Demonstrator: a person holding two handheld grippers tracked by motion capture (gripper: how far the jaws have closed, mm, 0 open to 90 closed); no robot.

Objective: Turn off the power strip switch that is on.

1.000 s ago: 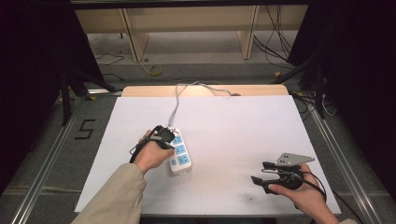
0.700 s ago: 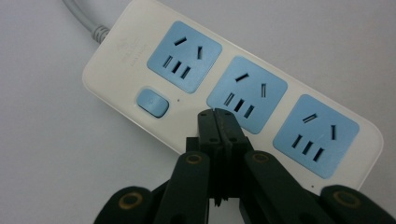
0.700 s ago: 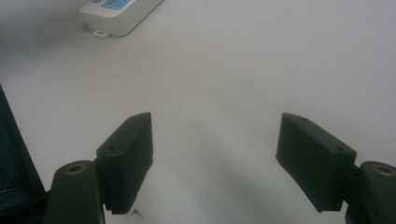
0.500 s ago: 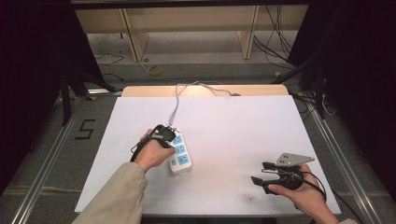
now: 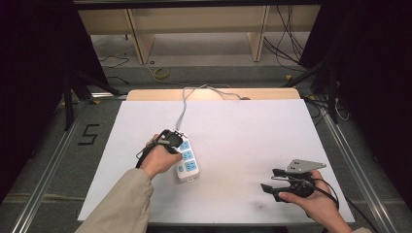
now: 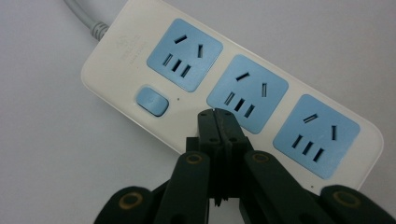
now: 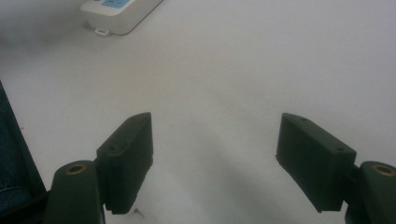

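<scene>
One power strip (image 6: 224, 88) directly under closed left hand-held gripper (image 6: 218, 116).

A white worktop (image 5: 252, 145) is seen from above, with a strip of bare wood (image 5: 145, 94) left exposed along its far edge. A white power strip (image 5: 187, 162) with three blue sockets is laid flat on it, left of the middle and nearer the near edge. Its grey cable (image 5: 183, 109) is run across the surface and over the far edge.
</scene>
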